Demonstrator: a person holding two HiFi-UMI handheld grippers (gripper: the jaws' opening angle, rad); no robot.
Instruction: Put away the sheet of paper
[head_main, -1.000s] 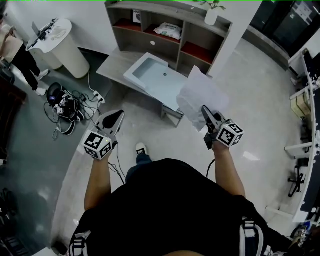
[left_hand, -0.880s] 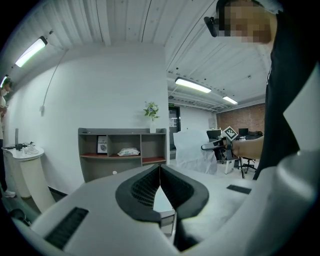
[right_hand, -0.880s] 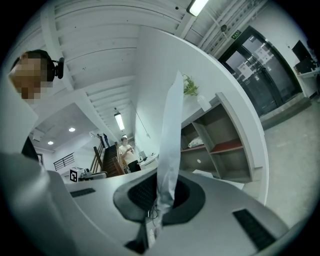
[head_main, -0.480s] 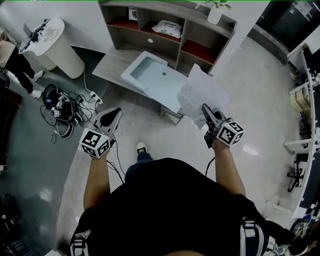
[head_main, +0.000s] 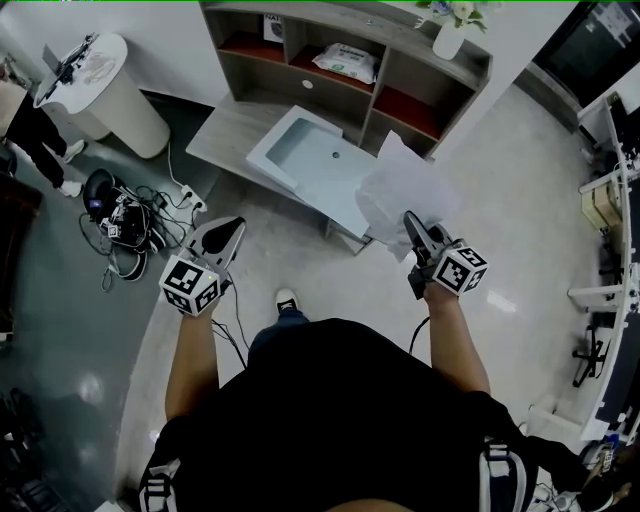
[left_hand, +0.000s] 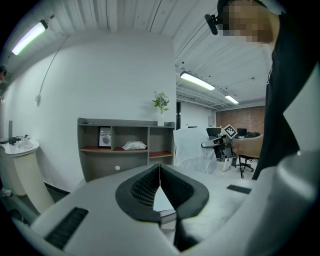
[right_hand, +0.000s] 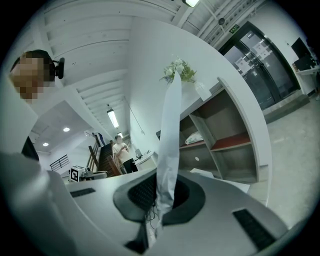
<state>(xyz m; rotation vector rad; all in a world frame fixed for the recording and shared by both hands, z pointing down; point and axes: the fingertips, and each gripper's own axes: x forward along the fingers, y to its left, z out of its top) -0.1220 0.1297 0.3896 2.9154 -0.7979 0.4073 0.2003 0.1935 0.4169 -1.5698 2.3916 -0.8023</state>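
Observation:
The white sheet of paper (head_main: 400, 188) stands up, slightly crumpled, from my right gripper (head_main: 410, 226), which is shut on its lower edge. In the right gripper view the paper (right_hand: 169, 140) rises edge-on from between the closed jaws of the right gripper (right_hand: 162, 192). My left gripper (head_main: 224, 238) is held level at the left, shut, with nothing in it; its pads meet in the left gripper view (left_hand: 160, 175). From there the paper (left_hand: 192, 148) shows at the right. Ahead lies a white shallow open box (head_main: 310, 160) on a low grey desk (head_main: 225, 135).
A grey shelf unit (head_main: 400, 75) stands behind the desk, with a white packet (head_main: 345, 62) in one cubby and a vase of flowers (head_main: 450, 30) on top. A white round stand (head_main: 115, 95), floor cables (head_main: 135, 215) and a standing person (head_main: 35, 135) are at the left.
The person has stepped a little toward the desk and shelf, carrying both grippers along. The right gripper keeps its hold on the paper; the left stays shut.

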